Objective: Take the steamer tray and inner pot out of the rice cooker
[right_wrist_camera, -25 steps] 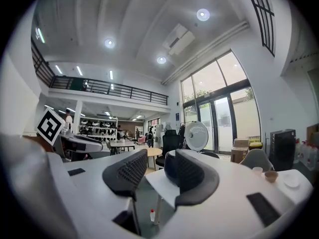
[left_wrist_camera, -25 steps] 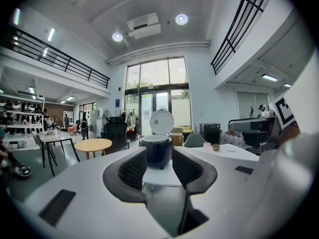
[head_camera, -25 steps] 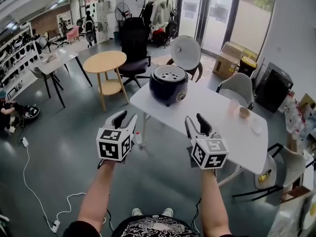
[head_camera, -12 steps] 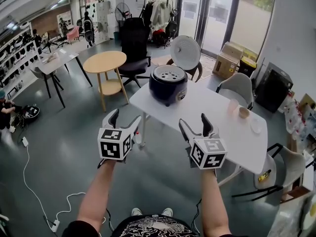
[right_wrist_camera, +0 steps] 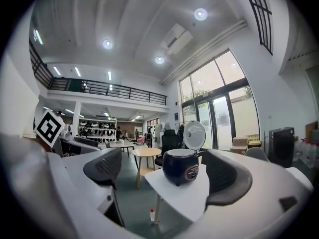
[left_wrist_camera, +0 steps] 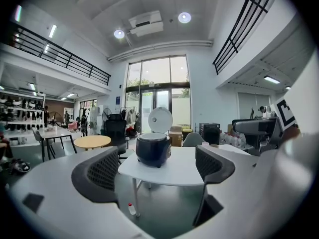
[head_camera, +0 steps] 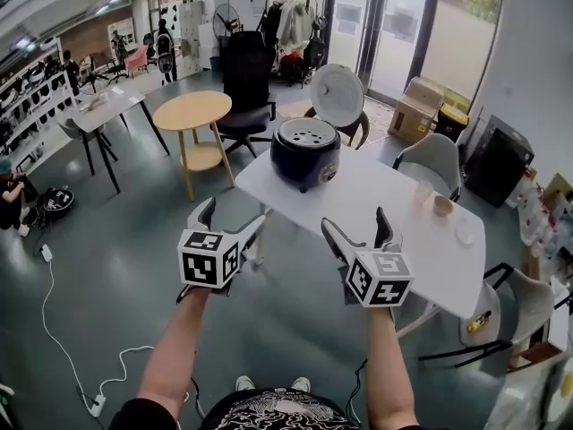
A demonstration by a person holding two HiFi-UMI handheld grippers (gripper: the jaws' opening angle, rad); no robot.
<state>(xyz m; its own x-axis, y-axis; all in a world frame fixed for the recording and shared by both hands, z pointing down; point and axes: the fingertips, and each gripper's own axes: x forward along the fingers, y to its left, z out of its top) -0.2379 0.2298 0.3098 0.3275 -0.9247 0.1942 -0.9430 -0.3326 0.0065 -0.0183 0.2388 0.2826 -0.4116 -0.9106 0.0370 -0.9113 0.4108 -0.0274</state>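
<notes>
nothing's out yet: the dark blue round rice cooker (head_camera: 305,153) sits at the far left of the white table (head_camera: 376,204), lid up, white perforated steamer tray (head_camera: 306,136) in its top, inner pot hidden underneath. left tool (head_camera: 233,215) and right tool (head_camera: 355,220) have just been opening, wide, empty, well short of it. the cooker's front label is too small to read.

- Type: open-plan office or studio hall, double height.
- Landmark: white table (head_camera: 385,195), grey chair (head_camera: 434,158) beside it.
- Behind it: glass doors (head_camera: 394,25), black office chair (head_camera: 245,79), clothes rack (head_camera: 288,25), cardboard boxes (head_camera: 419,107).
- Left of it: round wooden table (head_camera: 191,110), stocked shelves (head_camera: 31,97).
- Above it: railed mezzanine (left_wrist_camera: 55,51), ceiling lights (left_wrist_camera: 184,17).
</notes>
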